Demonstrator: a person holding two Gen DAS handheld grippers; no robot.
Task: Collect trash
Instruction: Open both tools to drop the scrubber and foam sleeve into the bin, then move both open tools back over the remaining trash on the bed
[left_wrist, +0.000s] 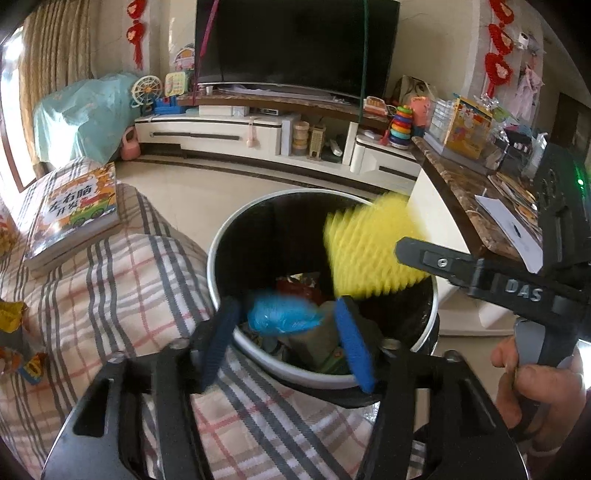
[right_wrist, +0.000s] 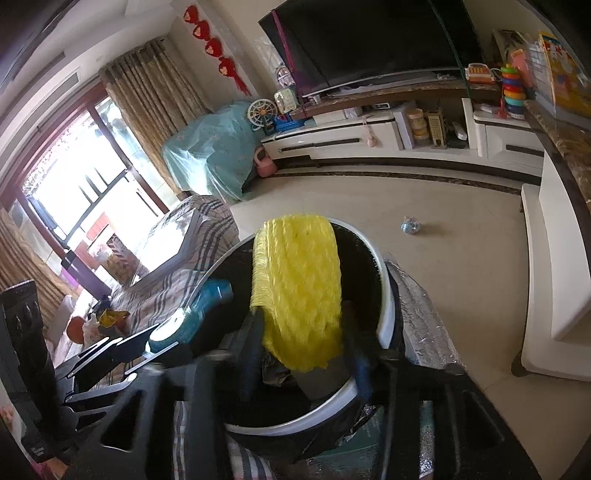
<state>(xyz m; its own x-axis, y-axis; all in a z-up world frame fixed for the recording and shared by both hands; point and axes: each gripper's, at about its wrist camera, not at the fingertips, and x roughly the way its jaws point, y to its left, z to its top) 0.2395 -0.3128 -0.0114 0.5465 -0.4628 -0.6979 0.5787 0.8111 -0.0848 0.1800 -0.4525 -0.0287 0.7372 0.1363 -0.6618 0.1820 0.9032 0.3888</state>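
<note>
The left hand-held gripper (left_wrist: 286, 339) was a black plastic frame with cut-out slots, screw heads near its finger bases, and ribbed blue pads (left_wrist: 352, 343). The right hand-held gripper (right_wrist: 306, 365) was black too, lettered "DAS" on one finger, with a green light at three o'clock.

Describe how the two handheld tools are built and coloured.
Both are black plastic frames with slotted cut-outs and screws. The left tool has ribbed blue pads. The right tool bears raised "DAS" lettering and a green light.
</note>
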